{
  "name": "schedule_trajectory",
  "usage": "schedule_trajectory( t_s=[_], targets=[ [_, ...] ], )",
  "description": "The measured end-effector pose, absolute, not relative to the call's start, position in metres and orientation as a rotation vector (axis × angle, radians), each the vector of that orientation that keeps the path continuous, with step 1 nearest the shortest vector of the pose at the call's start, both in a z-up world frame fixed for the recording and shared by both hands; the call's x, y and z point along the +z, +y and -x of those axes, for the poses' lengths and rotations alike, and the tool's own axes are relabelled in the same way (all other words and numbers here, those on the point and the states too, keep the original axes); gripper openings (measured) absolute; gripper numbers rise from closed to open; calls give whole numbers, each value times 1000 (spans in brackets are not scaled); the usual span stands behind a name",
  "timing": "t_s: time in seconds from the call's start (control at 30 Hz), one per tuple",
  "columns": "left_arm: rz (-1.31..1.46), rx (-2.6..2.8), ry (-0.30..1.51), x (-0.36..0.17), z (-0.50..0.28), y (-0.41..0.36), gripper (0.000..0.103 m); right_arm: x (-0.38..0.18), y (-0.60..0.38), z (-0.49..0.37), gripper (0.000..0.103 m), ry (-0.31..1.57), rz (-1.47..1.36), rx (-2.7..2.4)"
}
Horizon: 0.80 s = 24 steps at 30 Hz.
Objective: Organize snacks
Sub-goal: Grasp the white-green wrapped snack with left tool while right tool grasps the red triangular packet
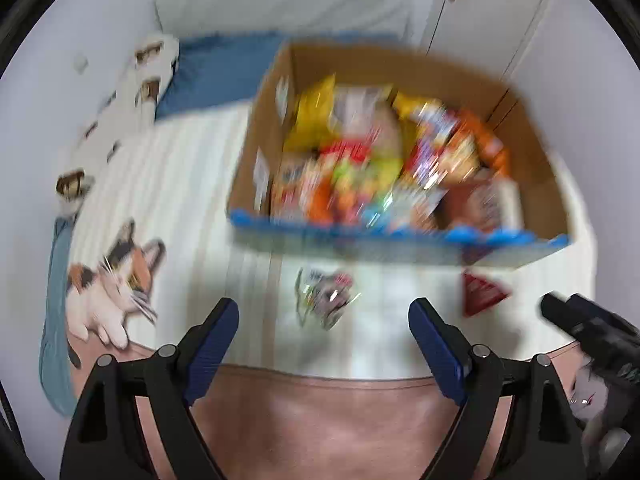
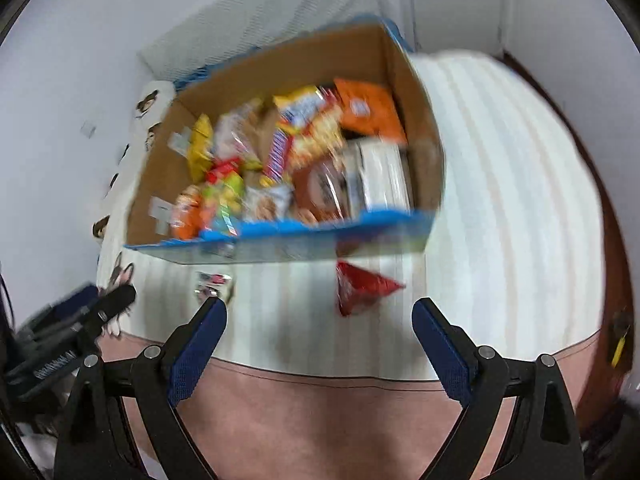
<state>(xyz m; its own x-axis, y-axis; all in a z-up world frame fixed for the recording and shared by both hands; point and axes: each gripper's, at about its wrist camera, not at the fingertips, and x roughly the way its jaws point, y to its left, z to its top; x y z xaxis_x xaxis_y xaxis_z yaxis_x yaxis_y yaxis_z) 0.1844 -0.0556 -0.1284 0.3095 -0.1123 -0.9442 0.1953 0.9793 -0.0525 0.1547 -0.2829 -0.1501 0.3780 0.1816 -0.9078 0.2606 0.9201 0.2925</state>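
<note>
1 box [image 1: 520, 256], cardboard, blue rim. Packets inside: a dozen or more, too blurred for an exact count. 2 packets loose on the bed [image 2: 500, 200]: 1 red packet [image 2: 362, 286], 1 silver packet [image 1: 324, 296]. 2 tongs: left tongs [image 1: 324, 332], right tongs [image 2: 320, 332]. 1 cat cushion [image 1: 112, 284].

White walls [image 1: 120, 12], striped cream bedspread [image 2: 500, 200], blue pillow [image 1: 216, 76].
</note>
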Motion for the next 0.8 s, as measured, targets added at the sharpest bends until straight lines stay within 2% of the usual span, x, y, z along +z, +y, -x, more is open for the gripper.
schedule_trajectory(
  t_s=[0.17,0.33,0.37,0.4,0.43,0.47,0.5,0.8],
  targets=[
    [-66,-193,1379,-191,-204,-56,87,-207,-298,-162,96,1244,-504,-91],
    [-29,-209,1484,-236,-224,-62,87,-238,-307,-176,95,1236,-605,-86],
    [-28,-210,1482,-241,-227,-63,86,-242,-306,-180,92,1235,-615,-85],
    [-25,-213,1472,-243,-228,-64,82,-246,-306,-183,83,1237,-619,-85],
    [-25,-216,1463,-244,-228,-65,69,-251,-305,-186,75,1242,-619,-90],
    [-32,-215,1459,-245,-228,-67,56,-255,-304,-188,57,1246,-617,-94],
    [-48,-210,1455,-245,-227,-68,56,-258,-302,-189,43,1249,-613,-94],
    [-26,-241,1469,-239,-171,-54,56,-252,-279,-156,40,1272,-560,-13]
  ],
)
